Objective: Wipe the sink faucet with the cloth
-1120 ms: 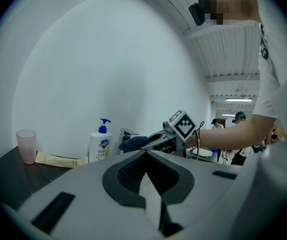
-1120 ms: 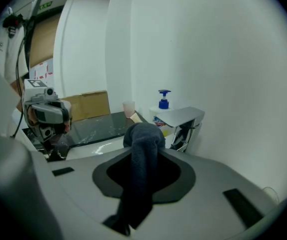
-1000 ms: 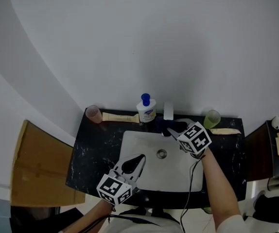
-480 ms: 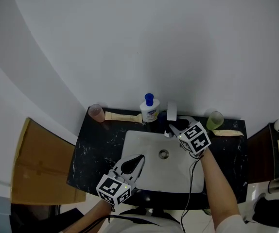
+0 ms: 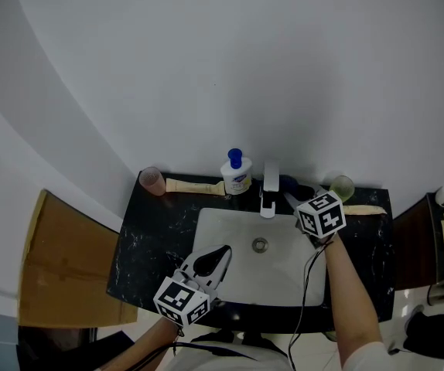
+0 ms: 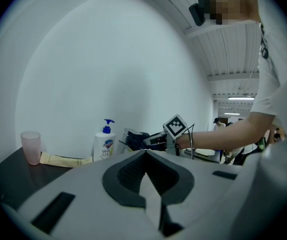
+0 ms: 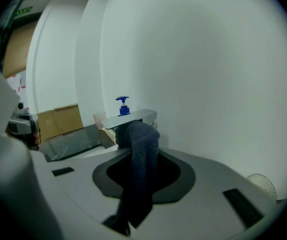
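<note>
The right gripper [image 5: 293, 195] has its jaws clamped narrowly on the dark blue cloth [image 7: 141, 156], which runs up from between the pads and folds over at its top. That folded end lies against the right side of the white faucet [image 5: 269, 184], just under the spout, at the middle of the worktop's back edge. The left gripper [image 6: 144, 156] has its jaws closed together with nothing between them, and hangs over the front left corner of the sink [image 5: 222, 226].

The sink is a white rectangular basin set into a black marbled worktop [image 5: 148, 234]. Along the back edge stand a pink cup [image 5: 151, 180] at the left corner, a soap bottle [image 5: 235, 175] with a blue pump just left of the faucet, and a green cup [image 5: 338, 186] towards the right. A plain white wall rises behind. A cardboard box [image 5: 59, 265] stands left of the worktop.

The faucet's base is hidden behind the cloth in the right gripper view. Dark furniture at the right is cut off by the head view's edge.
</note>
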Motion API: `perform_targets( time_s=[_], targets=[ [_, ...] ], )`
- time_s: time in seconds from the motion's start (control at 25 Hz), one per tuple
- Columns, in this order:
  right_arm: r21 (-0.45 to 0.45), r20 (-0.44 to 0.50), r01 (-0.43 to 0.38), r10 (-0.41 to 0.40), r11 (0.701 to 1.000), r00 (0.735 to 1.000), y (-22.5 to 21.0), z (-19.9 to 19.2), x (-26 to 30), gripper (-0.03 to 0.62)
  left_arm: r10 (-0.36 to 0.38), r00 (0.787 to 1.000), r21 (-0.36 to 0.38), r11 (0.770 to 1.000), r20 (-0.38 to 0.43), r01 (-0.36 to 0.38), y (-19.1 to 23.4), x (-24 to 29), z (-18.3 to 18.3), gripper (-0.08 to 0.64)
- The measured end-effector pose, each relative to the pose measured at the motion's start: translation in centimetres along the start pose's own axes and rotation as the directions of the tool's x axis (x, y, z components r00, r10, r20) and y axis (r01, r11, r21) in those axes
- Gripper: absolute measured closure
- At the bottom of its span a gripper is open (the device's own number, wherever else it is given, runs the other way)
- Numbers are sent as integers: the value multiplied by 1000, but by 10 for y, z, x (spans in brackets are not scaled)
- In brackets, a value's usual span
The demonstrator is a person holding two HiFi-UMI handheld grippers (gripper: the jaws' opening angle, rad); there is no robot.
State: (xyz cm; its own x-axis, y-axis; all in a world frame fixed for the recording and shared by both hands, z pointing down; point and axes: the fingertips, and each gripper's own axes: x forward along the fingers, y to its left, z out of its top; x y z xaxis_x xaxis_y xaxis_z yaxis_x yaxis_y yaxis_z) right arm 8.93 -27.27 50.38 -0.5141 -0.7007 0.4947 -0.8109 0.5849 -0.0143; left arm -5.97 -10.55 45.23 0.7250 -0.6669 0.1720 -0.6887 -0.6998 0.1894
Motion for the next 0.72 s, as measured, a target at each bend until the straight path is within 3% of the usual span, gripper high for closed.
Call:
perform_targets(
  time_s=[0.12, 0.32, 0.72],
  targets=[
    [-11, 1, -35, 35, 999, 999, 2, -1, -7, 509, 3, 1000, -2, 1000, -5, -3, 1, -1, -2, 558],
    [-141, -44, -133, 128, 981, 991, 37, 6, 4, 508, 0, 1000, 2, 1000, -1, 0, -2, 1, 0, 558],
    [45, 18, 10, -11, 999, 1000, -10, -4, -3, 508, 8, 1000, 0, 1000, 1, -8, 4, 1, 1, 558]
  ],
)
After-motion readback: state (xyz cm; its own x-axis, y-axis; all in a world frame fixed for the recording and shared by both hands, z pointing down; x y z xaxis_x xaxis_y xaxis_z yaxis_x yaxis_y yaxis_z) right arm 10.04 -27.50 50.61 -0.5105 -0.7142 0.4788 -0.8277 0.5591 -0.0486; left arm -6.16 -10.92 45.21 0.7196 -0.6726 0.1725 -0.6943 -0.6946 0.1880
